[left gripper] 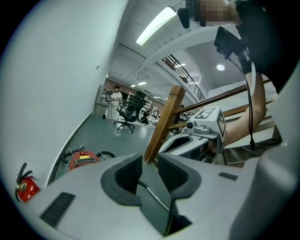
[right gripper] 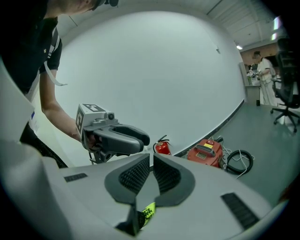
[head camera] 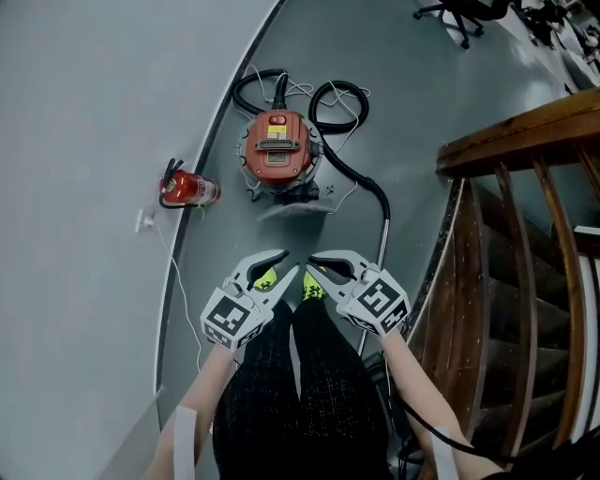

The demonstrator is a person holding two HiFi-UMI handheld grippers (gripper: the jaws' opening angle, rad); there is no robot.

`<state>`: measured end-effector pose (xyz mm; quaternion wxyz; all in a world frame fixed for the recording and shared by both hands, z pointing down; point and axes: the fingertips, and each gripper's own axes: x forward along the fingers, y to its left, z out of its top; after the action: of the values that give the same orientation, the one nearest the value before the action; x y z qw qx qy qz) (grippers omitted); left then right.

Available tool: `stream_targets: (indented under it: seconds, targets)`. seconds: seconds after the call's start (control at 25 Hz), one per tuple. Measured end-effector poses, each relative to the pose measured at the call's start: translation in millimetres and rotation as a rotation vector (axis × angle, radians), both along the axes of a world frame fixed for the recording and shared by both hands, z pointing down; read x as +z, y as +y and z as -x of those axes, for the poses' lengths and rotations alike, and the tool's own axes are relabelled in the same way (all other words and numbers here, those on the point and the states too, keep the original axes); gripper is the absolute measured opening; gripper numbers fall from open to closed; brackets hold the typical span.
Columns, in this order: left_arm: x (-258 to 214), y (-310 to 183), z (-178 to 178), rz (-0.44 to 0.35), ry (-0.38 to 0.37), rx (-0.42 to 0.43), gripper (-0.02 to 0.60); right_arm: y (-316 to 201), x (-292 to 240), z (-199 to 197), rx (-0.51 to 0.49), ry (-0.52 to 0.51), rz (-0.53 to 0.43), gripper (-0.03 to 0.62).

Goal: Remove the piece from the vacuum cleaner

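Grey floor (head camera: 412,103) bears the vacuum cleaner (head camera: 278,147), wand (head camera: 383,239) partly behind right claw (head camera: 314,262).

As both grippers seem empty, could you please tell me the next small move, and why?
Probably step toward the vacuum cleaner and reach down: the left gripper, jaws slightly apart, and the shut right gripper hold nothing and hang short of it.

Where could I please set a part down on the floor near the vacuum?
Bare floor lies right of the vacuum, between its hose and the railing, and farther off toward the chair. It is crowded beyond the vacuum with hose loops, and tight by the extinguisher.
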<state>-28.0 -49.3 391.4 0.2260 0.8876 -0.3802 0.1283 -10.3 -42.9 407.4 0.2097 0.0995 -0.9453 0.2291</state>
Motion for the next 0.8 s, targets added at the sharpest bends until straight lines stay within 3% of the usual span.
stream_targets:
  seconds: [0.2, 0.36, 0.8]
  targets:
    - [32, -2, -2, 0.01, -0.041, 0.046, 0.121, -4, 33, 4, 0.015, 0.02, 0.005, 0.024]
    - [56, -13, 4, -0.008, -0.056, 0.044, 0.124, -7, 65, 12, -0.012, 0.051, -0.01, 0.066]
    - [119, -25, 8, -0.015, -0.092, 0.053, 0.167, -14, 124, 14, -0.018, 0.113, -0.046, 0.092]
